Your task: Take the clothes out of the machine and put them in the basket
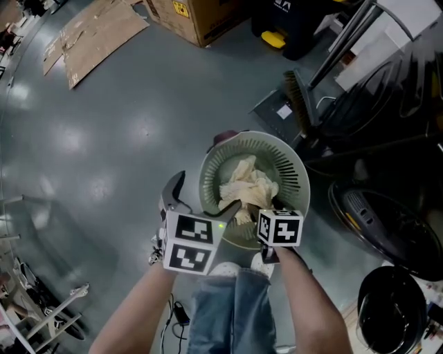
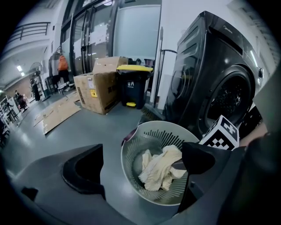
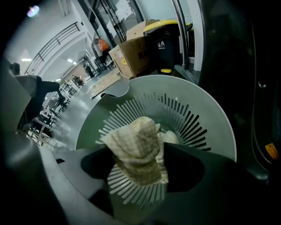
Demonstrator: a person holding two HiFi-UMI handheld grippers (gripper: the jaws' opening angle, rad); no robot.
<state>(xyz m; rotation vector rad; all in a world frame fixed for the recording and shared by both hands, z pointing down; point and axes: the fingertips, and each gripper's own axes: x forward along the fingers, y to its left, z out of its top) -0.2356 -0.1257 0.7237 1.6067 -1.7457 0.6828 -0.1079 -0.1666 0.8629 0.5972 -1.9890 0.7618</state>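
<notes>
A pale green slotted basket (image 1: 291, 155) stands on the floor in front of me with a crumpled cream cloth (image 1: 246, 181) inside. My left gripper (image 1: 201, 200) hovers over the basket's near left rim, jaws wide apart and nothing between them; its own view looks down on the basket (image 2: 131, 145) and cloth (image 2: 158, 169). My right gripper (image 1: 259, 207) reaches into the basket (image 3: 210, 110) from the near side. A bunch of cream cloth (image 3: 136, 145) sits between its parted jaws (image 3: 140, 162). The dark front-loading washing machine (image 2: 219, 88) stands just right of the basket.
The machine's open round door (image 1: 384, 221) and a black bucket (image 1: 391, 304) lie at the right. A broom and dustpan (image 1: 297, 104) rest behind the basket. A cardboard box (image 1: 197, 17), a black bin with a yellow lid (image 2: 131, 83) and flattened cardboard (image 1: 90, 38) are farther off.
</notes>
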